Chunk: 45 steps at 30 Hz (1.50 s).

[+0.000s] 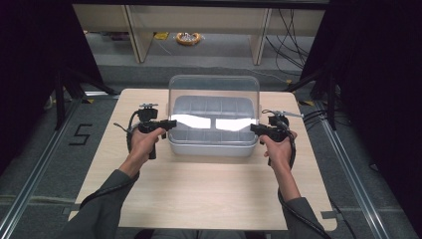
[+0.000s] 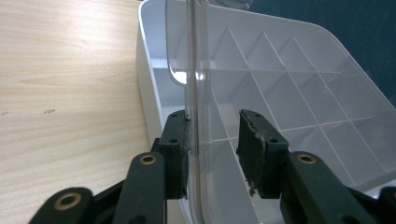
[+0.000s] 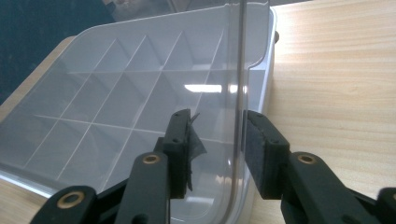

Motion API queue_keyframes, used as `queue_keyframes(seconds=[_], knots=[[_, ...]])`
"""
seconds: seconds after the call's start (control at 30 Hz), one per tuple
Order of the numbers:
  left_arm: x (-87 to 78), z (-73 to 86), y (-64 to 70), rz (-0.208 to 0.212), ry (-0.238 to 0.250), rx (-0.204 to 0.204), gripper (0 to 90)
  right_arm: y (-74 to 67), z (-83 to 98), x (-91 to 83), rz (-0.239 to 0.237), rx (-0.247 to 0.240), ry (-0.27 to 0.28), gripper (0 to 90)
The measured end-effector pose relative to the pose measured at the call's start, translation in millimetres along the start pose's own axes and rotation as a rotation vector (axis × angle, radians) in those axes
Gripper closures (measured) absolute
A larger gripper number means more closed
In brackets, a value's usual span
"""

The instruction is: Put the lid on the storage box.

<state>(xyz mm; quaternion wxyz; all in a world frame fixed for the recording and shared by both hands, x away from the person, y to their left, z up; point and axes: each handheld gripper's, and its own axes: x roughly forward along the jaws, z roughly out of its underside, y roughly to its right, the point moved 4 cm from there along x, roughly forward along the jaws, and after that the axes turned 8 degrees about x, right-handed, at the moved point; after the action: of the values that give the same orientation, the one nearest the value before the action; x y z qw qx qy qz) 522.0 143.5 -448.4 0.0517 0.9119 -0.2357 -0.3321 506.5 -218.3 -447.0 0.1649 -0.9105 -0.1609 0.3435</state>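
A clear plastic compartment box [image 1: 214,147] sits at the middle of the wooden table, and its transparent lid [image 1: 214,85] stands upright. My left gripper [image 1: 171,123] is at the lid's left edge. In the left gripper view the lid's edge [image 2: 195,70] passes between the jaws [image 2: 212,126]: it lies against one pad [image 2: 180,140] and a gap separates it from the other. My right gripper [image 1: 254,128] is at the lid's right edge. In the right gripper view the lid's edge [image 3: 240,56] runs close beside one pad [image 3: 259,149], with a wide gap to the other. The box's compartments [image 3: 116,93] look empty.
The light wooden table [image 1: 199,199] has bare room in front of the box and at both sides. Beyond its far edge are the floor, shelf legs [image 1: 137,35], cables and a coiled object [image 1: 188,38]. Dark curtains flank both sides.
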Motion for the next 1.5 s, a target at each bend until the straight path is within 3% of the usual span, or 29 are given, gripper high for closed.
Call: queue_keyframes(seconds=[0.07, 0.17, 0.23, 0.27, 0.3, 0.33, 0.5, 0.53, 0.57, 0.63, 0.7, 0.77, 0.83, 1.0, 1.1, 1.13, 1.23, 1.27, 1.3, 1.33, 1.5], knots=[[0.7, -0.9, 0.8, 0.000, -0.003, -0.002, 61.5, -4.2, -1.0, -1.1, -0.001, 0.050, -0.003, 63.9], [-0.3, -2.0, 0.9, 0.016, -0.005, -0.016, 60.6, -6.0, -5.7, -5.0, -0.008, 0.050, 0.006, 63.5], [-0.5, -1.5, 1.3, 0.011, -0.007, -0.012, 60.7, -5.1, -8.4, -6.7, -0.008, -0.001, 0.015, 63.6], [-0.3, -0.9, 1.4, 0.009, -0.009, -0.011, 60.8, -8.2, -7.1, -8.0, -0.001, 0.036, 0.007, 63.6], [-0.2, -0.2, 1.3, 0.010, -0.013, -0.011, 60.8, -5.3, -7.5, -7.6, 0.006, -0.008, 0.011, 63.7], [-0.3, 0.5, 1.5, 0.008, -0.016, -0.011, 60.8, -7.7, -5.0, -7.1, -0.001, 0.034, -0.003, 63.7], [-0.1, -0.2, 2.5, 0.006, -0.017, -0.010, 60.9, -3.5, -0.9, -4.0, 0.005, 0.051, -0.005, 63.2], [-0.1, -0.8, 2.5, 0.005, -0.019, -0.015, 60.7, -1.6, -1.6, -3.0, 0.001, 0.023, 0.000, 63.0], [-0.3, -1.5, 2.5, 0.008, -0.018, -0.021, 60.7, -3.6, -0.8, -3.1, 0.002, 0.056, -0.012, 62.6], [0.5, -1.8, 2.5, 0.005, -0.018, -0.018, 60.5, 0.1, -1.8, -0.1, 0.009, 0.011, -0.010, 61.2], [2.5, -0.5, 1.8, -0.001, -0.030, -0.012, 59.5, -2.4, -0.9, 1.7, 0.012, 0.053, -0.014, 60.8], [5.0, 0.6, 1.6, -0.004, -0.034, -0.026, 58.7, 1.3, -1.2, 4.1, 0.009, 0.016, -0.008, 60.4], [6.0, 1.6, 0.4, -0.003, -0.043, -0.017, 58.0, 0.3, -0.2, 5.1, 0.012, 0.046, -0.018, 59.9], [8.8, 3.8, -1.1, 0.001, -0.051, -0.026, 57.4, 4.2, -0.2, 9.9, 0.019, 0.022, -0.013, 58.7], [10.4, 5.5, -1.3, -0.003, -0.059, -0.032, 56.5, -1.5, 2.2, 9.9, 0.014, 0.093, -0.036, 57.7], [11.0, 6.2, -1.4, -0.003, -0.061, -0.030, 56.2, 3.7, 1.1, 12.6, 0.017, 0.027, -0.022, 57.2], [12.2, 8.3, -2.6, -0.003, -0.069, -0.030, 55.4, 4.5, 2.2, 14.9, 0.034, 0.029, -0.023, 56.7], [12.1, 8.3, -2.7, -0.002, -0.069, -0.030, 55.4, 1.0, 4.2, 15.5, 0.031, 0.089, -0.038, 56.3], [11.9, 8.3, -2.6, -0.005, -0.068, -0.031, 55.5, 6.1, 3.4, 17.1, 0.031, 0.036, -0.031, 55.9], [11.7, 8.3, -2.6, -0.006, -0.067, -0.031, 55.4, 4.5, 4.1, 17.4, 0.027, 0.056, -0.035, 55.7], [11.6, 9.1, -1.8, -0.013, -0.060, -0.023, 55.0, 4.7, 2.9, 18.5, 0.037, 0.029, -0.036, 54.8]])
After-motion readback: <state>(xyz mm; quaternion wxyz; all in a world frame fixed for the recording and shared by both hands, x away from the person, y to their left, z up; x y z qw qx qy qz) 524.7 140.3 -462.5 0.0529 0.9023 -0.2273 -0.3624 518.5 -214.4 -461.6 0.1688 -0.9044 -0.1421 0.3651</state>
